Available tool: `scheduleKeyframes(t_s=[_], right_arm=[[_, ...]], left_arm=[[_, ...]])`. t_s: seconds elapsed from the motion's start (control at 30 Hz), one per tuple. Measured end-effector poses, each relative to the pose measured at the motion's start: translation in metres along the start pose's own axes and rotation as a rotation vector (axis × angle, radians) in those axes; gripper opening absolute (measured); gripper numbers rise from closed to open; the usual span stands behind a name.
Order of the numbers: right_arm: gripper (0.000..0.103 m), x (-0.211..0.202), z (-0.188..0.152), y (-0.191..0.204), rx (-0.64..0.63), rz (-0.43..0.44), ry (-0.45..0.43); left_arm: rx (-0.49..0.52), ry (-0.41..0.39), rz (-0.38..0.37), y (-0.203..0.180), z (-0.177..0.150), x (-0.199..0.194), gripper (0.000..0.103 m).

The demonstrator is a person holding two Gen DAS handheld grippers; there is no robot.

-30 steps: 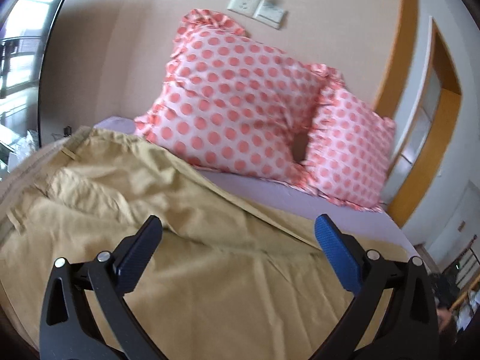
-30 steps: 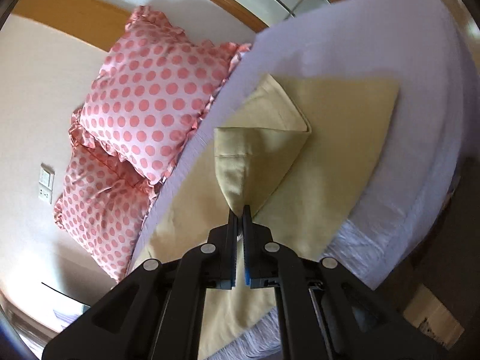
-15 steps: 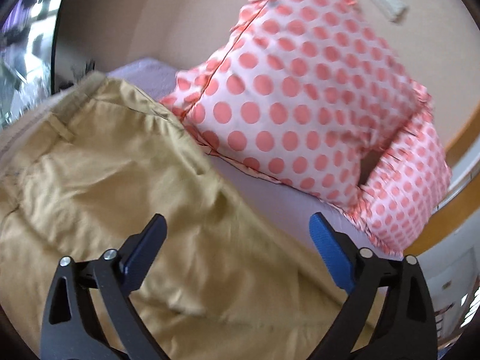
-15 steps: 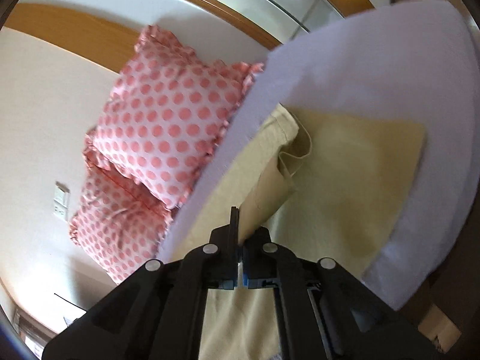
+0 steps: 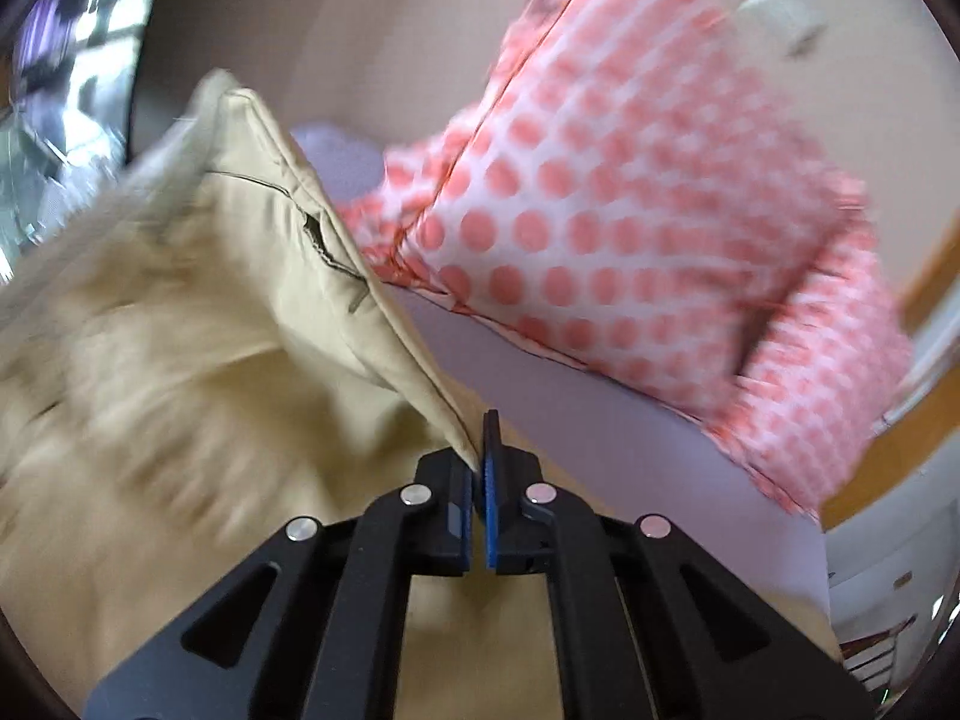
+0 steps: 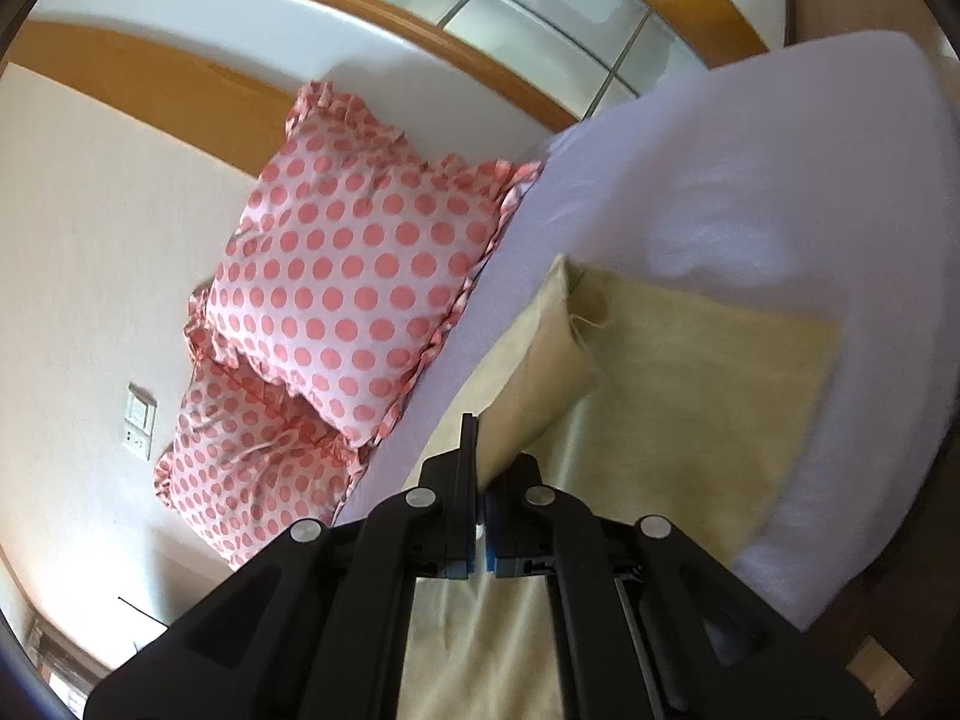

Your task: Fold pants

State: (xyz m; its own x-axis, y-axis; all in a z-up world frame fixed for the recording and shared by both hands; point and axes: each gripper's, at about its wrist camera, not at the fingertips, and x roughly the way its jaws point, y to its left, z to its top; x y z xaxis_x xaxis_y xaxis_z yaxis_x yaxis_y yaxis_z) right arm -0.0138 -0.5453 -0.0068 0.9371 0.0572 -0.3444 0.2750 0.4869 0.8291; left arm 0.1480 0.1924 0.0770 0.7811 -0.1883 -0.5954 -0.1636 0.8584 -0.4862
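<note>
Tan pants [image 5: 198,360] lie spread on a lilac bed sheet [image 5: 588,420]. My left gripper [image 5: 480,468] is shut on the pants' side edge near the waistband and lifts it, so the fabric rises in a ridge toward the upper left. In the right wrist view the pants [image 6: 690,396] lie flat with one leg end raised. My right gripper [image 6: 480,474] is shut on that raised leg fabric, which stands up from the jaws as a fold.
Two pink polka-dot pillows [image 5: 630,210] lean against the beige wall at the head of the bed; they also show in the right wrist view [image 6: 354,294]. The bed edge [image 6: 840,516] drops off at the right. A wood-framed window [image 6: 540,6] stands behind.
My left gripper was open above the pants and has shut on their edge and lifted it. My right gripper stayed shut and raised the leg fabric higher.
</note>
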Motion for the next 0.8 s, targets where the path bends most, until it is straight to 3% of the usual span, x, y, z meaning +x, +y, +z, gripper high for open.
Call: scheduleKeyframes(t_s=[0.07,0.13,0.27,0.4,0.43,0.5,0.53,0.67,0.8], right_arm=[[0.002,-0.011,0.002,-0.008,0.006,-0.020,-0.019],[0.002,-0.018,0.001,-0.017,0.017,-0.043,-0.024],[0.002,-0.022,-0.003,-0.026,0.017,-0.093,-0.021],[0.002,-0.021,-0.006,-0.026,-0.022,-0.164,-0.008],[0.006,-0.022,-0.007,-0.024,-0.044,-0.202,-0.006],[0.040,-0.028,-0.007,-0.024,-0.060,-0.252,-0.015],[0.068,-0.033,-0.008,-0.025,-0.066,-0.266,-0.029],[0.068,-0.049,-0.010,-0.028,-0.119,-0.323,-0.116],[0.061,-0.046,-0.016,-0.030,-0.146,-0.310,-0.126]], left_arm=[[0.023,-0.065,-0.008,0.007,-0.040,-0.061,0.003],[0.019,-0.087,0.011,0.016,-0.079,-0.098,0.003],[-0.031,-0.072,0.048,0.040,-0.142,-0.125,0.003],[-0.048,-0.059,0.072,0.056,-0.171,-0.127,0.004],[-0.058,-0.055,0.072,0.060,-0.175,-0.125,0.005],[-0.074,-0.059,0.064,0.067,-0.181,-0.126,0.008],[-0.084,-0.070,0.048,0.069,-0.184,-0.128,0.009],[-0.089,-0.126,0.050,0.074,-0.193,-0.142,0.031],[-0.137,-0.172,0.052,0.087,-0.200,-0.156,0.040]])
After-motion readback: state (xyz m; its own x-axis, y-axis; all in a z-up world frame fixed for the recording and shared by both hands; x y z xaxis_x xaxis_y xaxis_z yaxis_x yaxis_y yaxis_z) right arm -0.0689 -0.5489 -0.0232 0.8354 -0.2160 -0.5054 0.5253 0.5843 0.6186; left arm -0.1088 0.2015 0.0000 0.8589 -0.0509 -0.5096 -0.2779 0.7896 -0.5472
